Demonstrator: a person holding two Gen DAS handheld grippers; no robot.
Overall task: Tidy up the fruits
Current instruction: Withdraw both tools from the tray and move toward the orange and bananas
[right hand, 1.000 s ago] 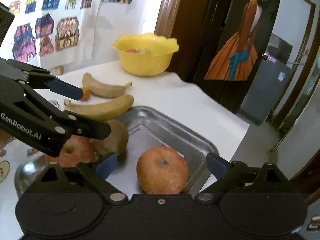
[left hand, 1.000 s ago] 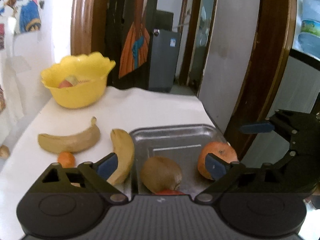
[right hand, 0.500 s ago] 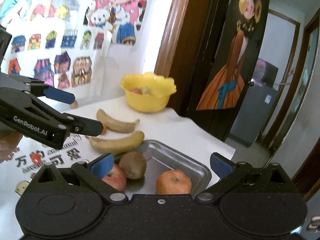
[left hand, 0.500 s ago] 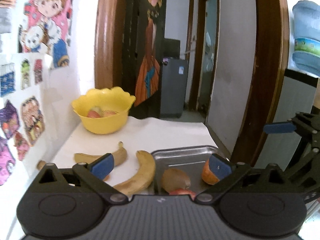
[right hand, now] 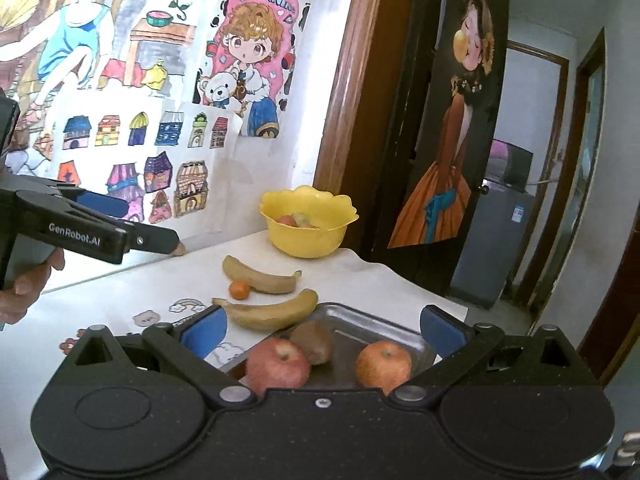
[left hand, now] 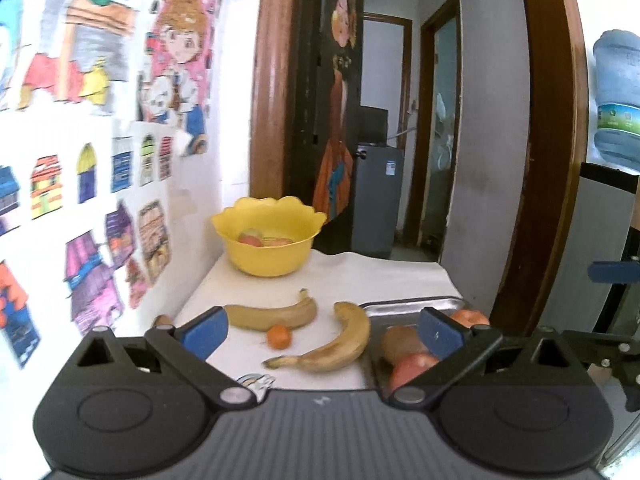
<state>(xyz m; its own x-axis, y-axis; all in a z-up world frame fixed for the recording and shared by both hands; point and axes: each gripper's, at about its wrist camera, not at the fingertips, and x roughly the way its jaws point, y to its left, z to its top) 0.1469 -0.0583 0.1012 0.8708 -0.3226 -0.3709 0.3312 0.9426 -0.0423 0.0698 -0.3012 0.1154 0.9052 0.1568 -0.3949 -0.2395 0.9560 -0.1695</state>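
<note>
Fruit is half sorted. Left wrist: your left gripper (left hand: 322, 330) hangs empty, jaws apart, over two bananas (left hand: 338, 346) and a small orange (left hand: 279, 336). Right wrist: your right gripper (right hand: 322, 330), jaws apart, faces the tray (right hand: 372, 326) holding apple (right hand: 277, 366), kiwi (right hand: 313, 342), orange (right hand: 383, 365); yellow bowl (right hand: 308, 236) holds more.

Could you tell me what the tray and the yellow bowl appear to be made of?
The tray looks like bare metal, probably steel: grey, shiny, reflecting the fruit in it. The yellow bowl looks like moulded plastic: uniform opaque colour, a soft sheen and a scalloped rim.
</note>
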